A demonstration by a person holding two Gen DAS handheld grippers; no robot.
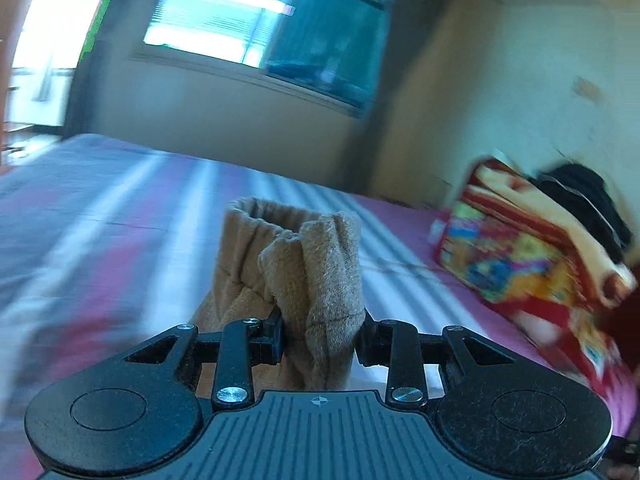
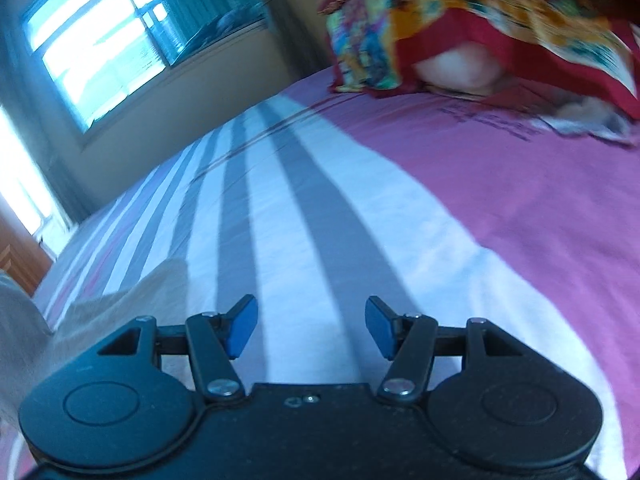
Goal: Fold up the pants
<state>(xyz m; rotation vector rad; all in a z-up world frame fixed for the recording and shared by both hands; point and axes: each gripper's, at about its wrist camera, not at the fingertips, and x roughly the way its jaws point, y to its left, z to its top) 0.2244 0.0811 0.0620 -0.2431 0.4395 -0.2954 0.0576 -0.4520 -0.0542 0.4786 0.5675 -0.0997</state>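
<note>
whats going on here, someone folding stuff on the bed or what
A person with a handheld claw in each hand is folding pants on a bed with a striped pink and white sheet. The left claw is shut on a bunched part of the tan pants, held up above the bed. The right claw is open and empty over the sheet. A colourful blanket is heaped at the far end.

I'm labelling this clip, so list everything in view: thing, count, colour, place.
pants: one, tan, bunched and clamped in the left gripper, lifted above the bed
bed sheet: one, pink with white and grey stripes, covering the bed
blanket: one, red and multicoloured, piled at the bed's far end
dark item: one, black, on the blanket, unclear
window: one, bright, far wall
left gripper: one, black, shut on pants
right gripper: one, black, blue fingers, open, empty
</note>
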